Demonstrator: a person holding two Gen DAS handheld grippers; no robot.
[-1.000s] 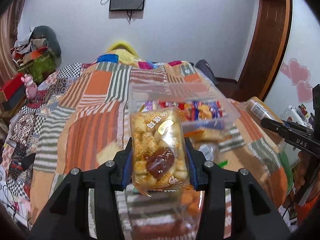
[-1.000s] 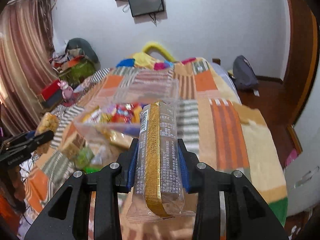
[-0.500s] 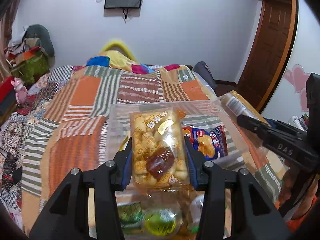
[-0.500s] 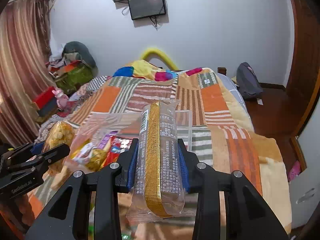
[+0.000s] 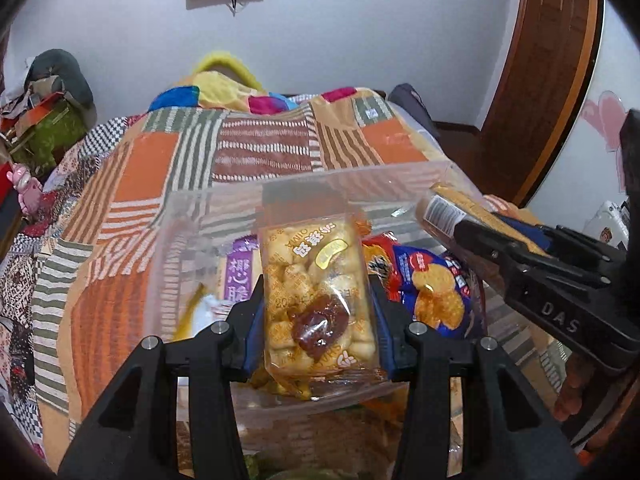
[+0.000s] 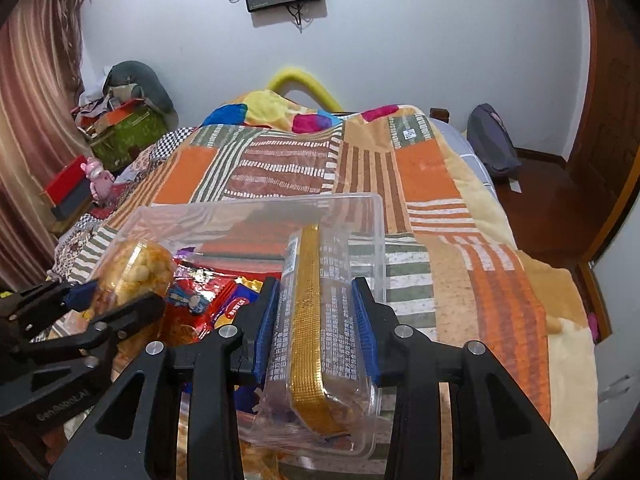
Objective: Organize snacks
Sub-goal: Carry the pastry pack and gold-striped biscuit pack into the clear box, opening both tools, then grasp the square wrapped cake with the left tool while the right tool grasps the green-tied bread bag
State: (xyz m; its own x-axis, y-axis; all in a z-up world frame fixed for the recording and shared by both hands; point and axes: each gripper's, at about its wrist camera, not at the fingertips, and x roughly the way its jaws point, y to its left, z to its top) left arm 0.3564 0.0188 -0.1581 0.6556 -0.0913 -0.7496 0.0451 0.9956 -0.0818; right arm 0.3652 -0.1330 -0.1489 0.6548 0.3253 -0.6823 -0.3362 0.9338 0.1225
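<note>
The left gripper (image 5: pixel 318 312) squeezes a puff bag (image 5: pixel 318 296); the right gripper (image 6: pixel 316 328) squeezes a cake pack (image 6: pixel 316 320). Both packs point lengthwise over the clear box (image 6: pixel 378 240).

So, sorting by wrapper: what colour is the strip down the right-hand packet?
Gold, on a clear printed packet; right wrist view shows it best.

A: The room is lit evenly and rather dim, and the pale bluish-white wall (image 6: pixel 440 60) has no hard shadow.

B: Both views bend strongly at the edges; the brown wooden door frame (image 5: pixel 560 92) curves, and the corners go black.

A: Small glare sits on the clear plastic storage box (image 6: pixel 376 216) and on the transparent wrapper of the puffed-snack packet (image 5: pixel 320 292).

B: The snacks inside the box near its left wall look smeared. The patchwork orange and striped blanket (image 6: pixel 440 168) stays fairly sharp.
</note>
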